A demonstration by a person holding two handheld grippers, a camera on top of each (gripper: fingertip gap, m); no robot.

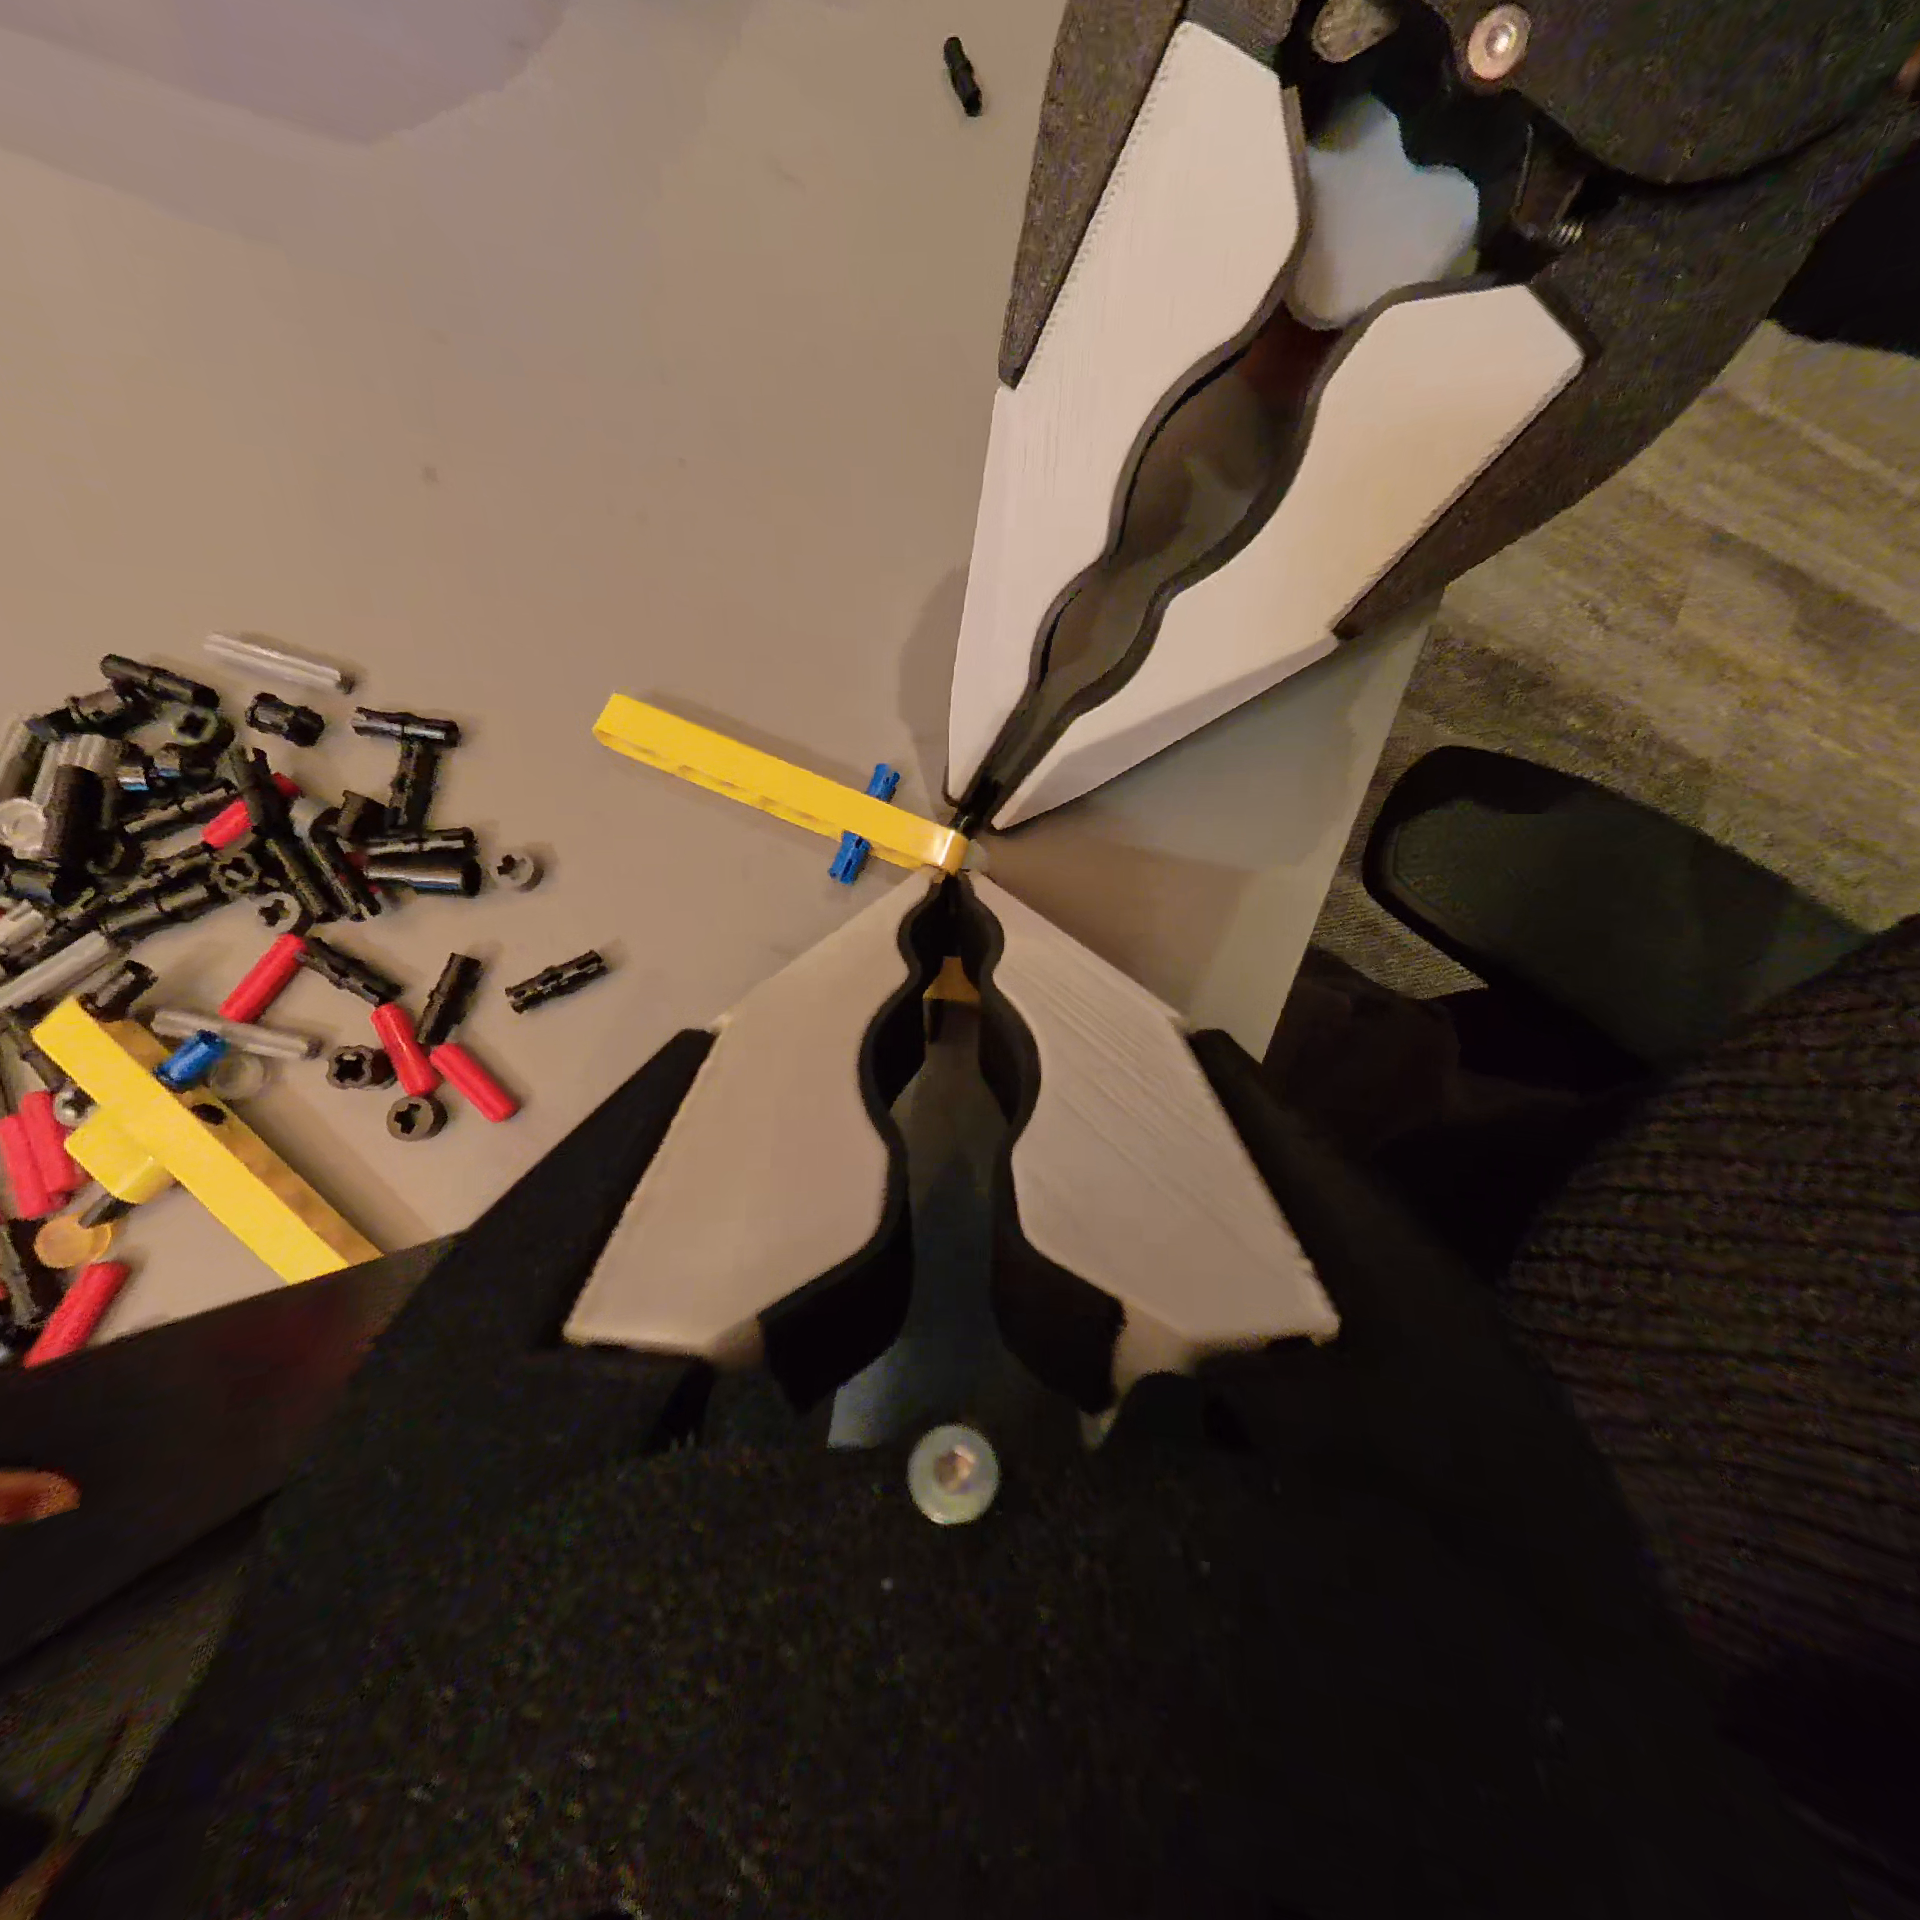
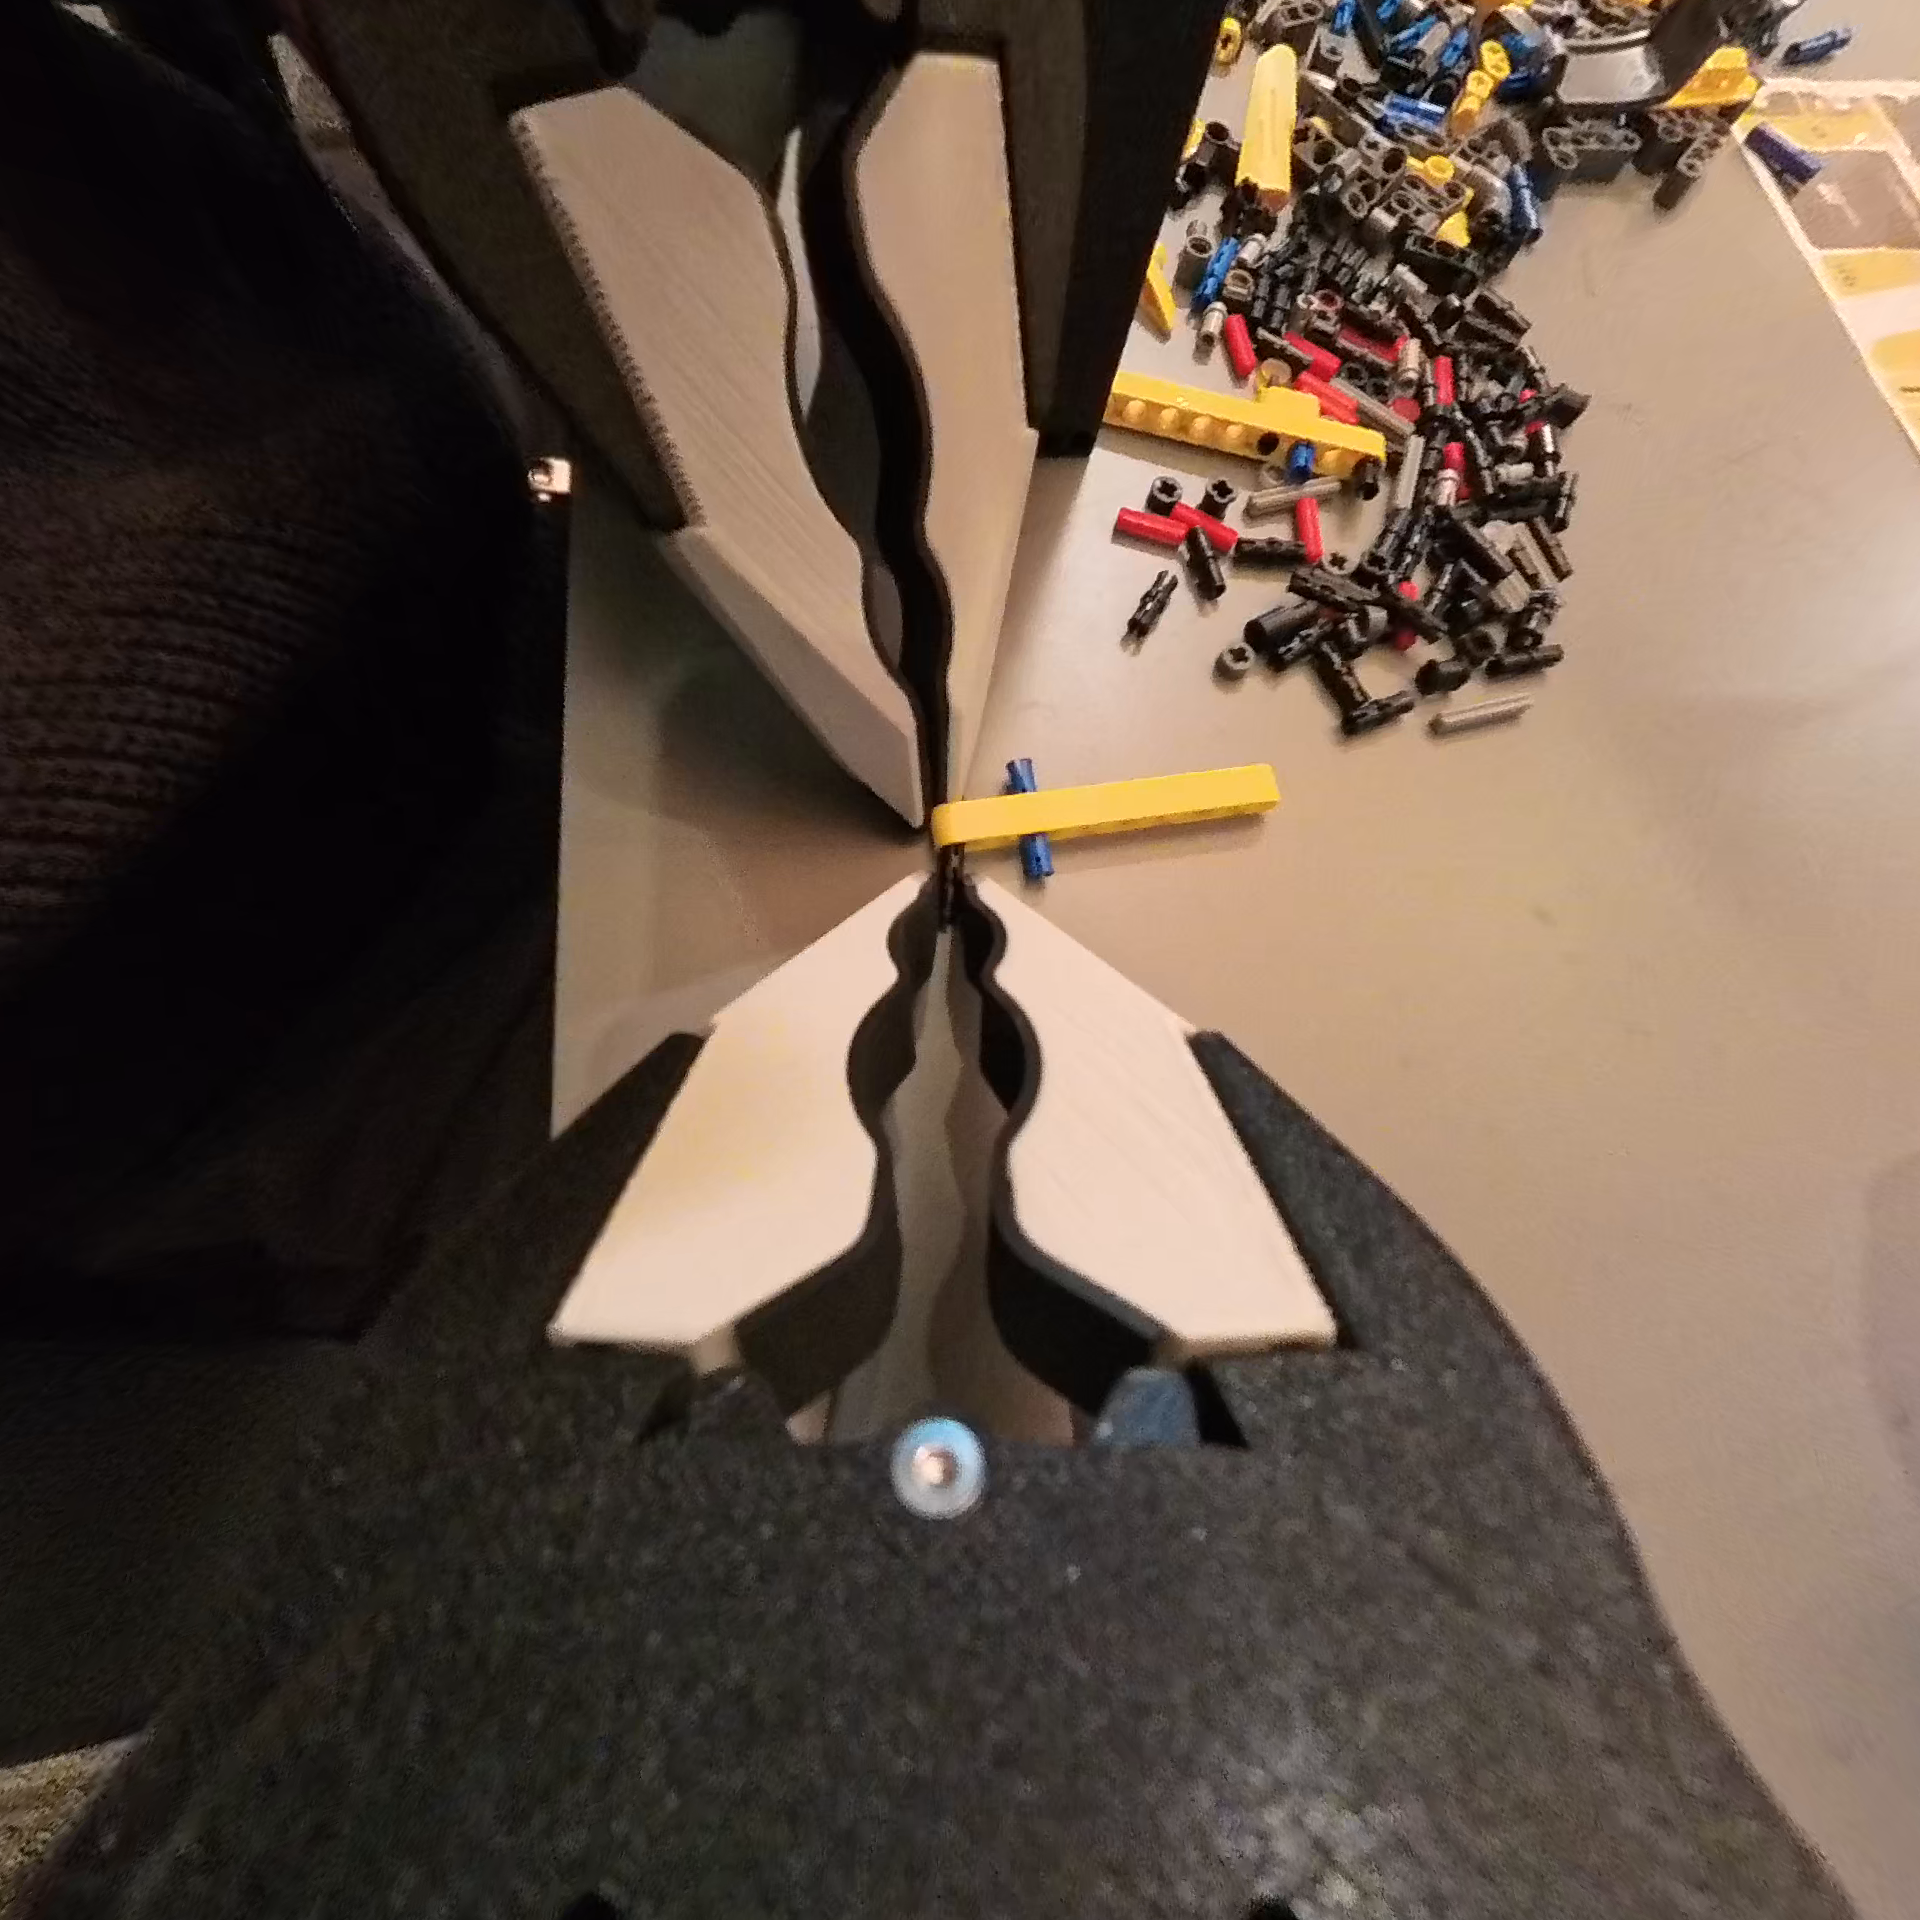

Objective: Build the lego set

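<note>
Left gripper (image 1: 951, 883) (white wedge fingers, black wavy pads) came up from the bottom of the left wrist view, tips pressed together on the end of a long flat yellow plastic beam (image 1: 769, 781) at frame centre. The beam ran up-left from the tips, held above the grey tabletop (image 1: 520, 364), with a short blue plastic pin (image 1: 862, 823) stuck crosswise through it near the gripped end.

Right gripper (image 2: 948, 894) rose from the bottom of the right wrist view, tips closed on a thin black pin (image 2: 948, 883) touching the same beam end; in the left wrist view it entered from upper right.

A heap of small black, red and grey plastic connector pieces (image 1: 208, 862) lay at left, with a second yellow holed beam (image 1: 197, 1153) at lower left. One stray black pin (image 1: 962, 75) sat at top centre. A dark knitted sleeve (image 1: 1714, 1299) filled lower right.
</note>
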